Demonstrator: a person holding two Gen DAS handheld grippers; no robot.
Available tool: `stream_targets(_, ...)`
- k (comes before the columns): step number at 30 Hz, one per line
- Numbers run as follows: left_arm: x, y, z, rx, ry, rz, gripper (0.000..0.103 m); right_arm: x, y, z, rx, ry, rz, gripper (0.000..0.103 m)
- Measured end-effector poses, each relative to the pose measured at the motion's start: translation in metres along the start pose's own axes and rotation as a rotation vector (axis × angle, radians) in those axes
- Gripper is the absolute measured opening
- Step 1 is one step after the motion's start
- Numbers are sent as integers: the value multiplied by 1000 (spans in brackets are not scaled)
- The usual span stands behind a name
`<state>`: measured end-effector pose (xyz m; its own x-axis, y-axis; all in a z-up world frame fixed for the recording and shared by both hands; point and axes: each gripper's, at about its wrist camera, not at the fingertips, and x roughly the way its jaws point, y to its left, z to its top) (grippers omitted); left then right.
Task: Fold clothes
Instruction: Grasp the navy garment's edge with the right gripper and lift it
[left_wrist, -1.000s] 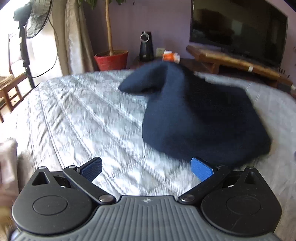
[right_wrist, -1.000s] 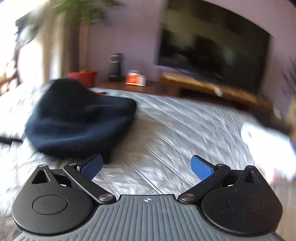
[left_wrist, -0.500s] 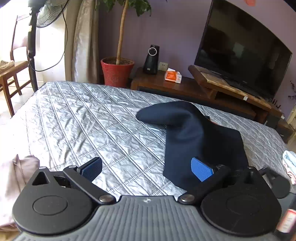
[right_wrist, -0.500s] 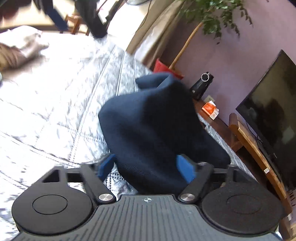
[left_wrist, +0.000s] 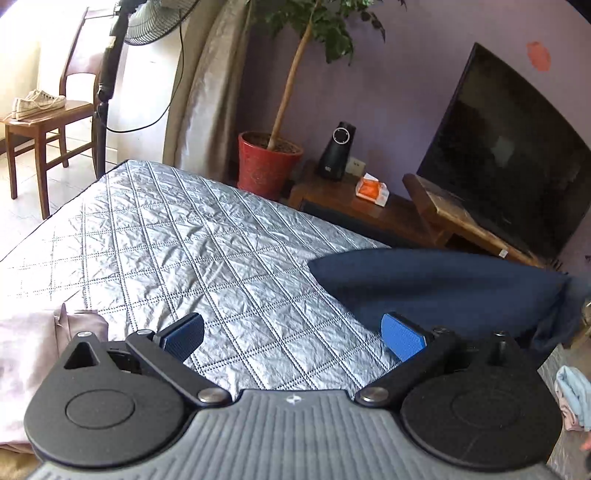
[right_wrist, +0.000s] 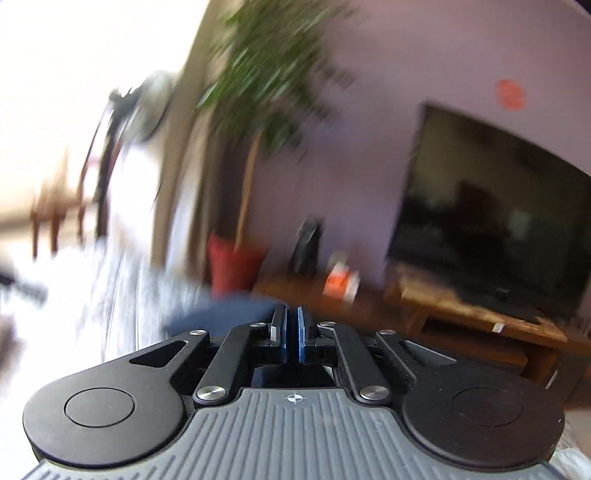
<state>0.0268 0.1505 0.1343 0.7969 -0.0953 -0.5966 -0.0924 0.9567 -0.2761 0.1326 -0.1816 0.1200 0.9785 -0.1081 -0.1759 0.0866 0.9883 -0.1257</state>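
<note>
The navy garment (left_wrist: 443, 291) is off the bed (left_wrist: 184, 251) at its right-hand end, pulled up into a long, nearly level ridge with its free tip pointing left over the quilt and its bulk trailing down toward the right edge of the left camera's view. That long axis runs across the left gripper's (left_wrist: 293, 338) line of sight, not along it.

The right gripper (right_wrist: 291, 338) has its fingers pressed together, with dark blue cloth showing just ahead of and under them; the view is badly blurred, but it looks to me as if they pinch the garment's right end.

The left gripper's fingers stand wide apart and hold nothing. The garment lies ahead of them and to the right, its lower edge just past the right finger (left_wrist: 402, 336), while the left finger (left_wrist: 183, 336) has only bare quilt in front of it.

So the left hand would need to go right and forward to meet the free tip. A pink garment (left_wrist: 33, 354) lies at the near left corner, well apart.
</note>
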Motion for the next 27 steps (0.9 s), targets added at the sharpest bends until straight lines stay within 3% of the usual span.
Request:
stream_targets(3,-3,-3,3,1,-8,-2,102,-29,-13,26,-34,-127,-109,5)
stream_targets(8,-4,-9,2,15,-4,-13,102,4,-34,-3,25,211,37,19)
stream_targets(10,-2,-8,4,24,-5,-1,102,12,-14,-25,-30,268,81,38)
stream_targets(11,-1,-8,4,28,-6,6,102,13,-1,-36,-43,288,107,70)
stream_targets(12,-1,-7,5,33,-6,14,102,15,12,-46,-57,308,133,92)
stream_targets(14,0,-7,7,47,-3,34,102,24,43,-59,-82,342,193,87)
stream_targets(17,-1,-7,10,72,-13,80,102,43,90,-76,-147,405,276,89)
stream_targets(20,-2,-3,14,53,-27,75,102,68,131,-91,-237,455,334,90)
stream_targets(23,0,2,15,28,-23,55,102,93,156,-115,-369,505,288,87)
stream_targets(25,4,1,13,32,-5,60,102,106,144,-122,-317,529,253,21)
stream_targets(26,5,1,12,35,4,63,102,109,131,-122,-241,538,241,10)
stream_targets(27,7,0,11,40,12,64,102,112,119,-122,-165,547,228,8)
